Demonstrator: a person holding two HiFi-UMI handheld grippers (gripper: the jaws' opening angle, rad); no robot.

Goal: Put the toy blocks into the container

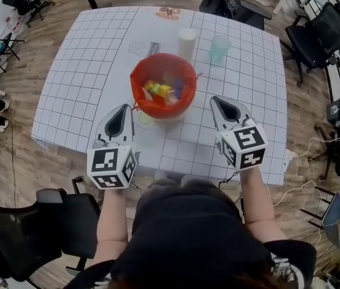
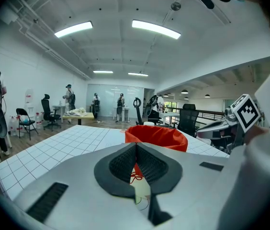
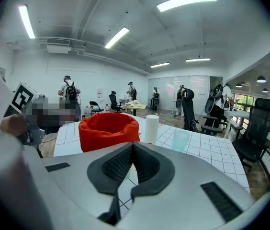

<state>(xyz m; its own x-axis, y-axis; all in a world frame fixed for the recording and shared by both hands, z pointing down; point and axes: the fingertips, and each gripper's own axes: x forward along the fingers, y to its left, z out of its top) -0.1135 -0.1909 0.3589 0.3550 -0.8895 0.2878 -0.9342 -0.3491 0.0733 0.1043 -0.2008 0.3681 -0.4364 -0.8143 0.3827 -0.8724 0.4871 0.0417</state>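
Left gripper point(image 1: 124, 108) and right gripper point(image 1: 216, 101) are both clenched on nothing. The toy blocks point(image 1: 160, 90) lie just ahead, between the two, inside the red container point(image 1: 135, 80). They look light, rigid and smooth, so grip across flat faces. The container appears soft-walled. Beyond it stand a white cup point(image 1: 186, 41) and a teal cup point(image 1: 220, 47).

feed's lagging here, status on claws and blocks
Left claw shut, empty. Right claw shut, empty. Toy blocks in red container. Nothing in the way.
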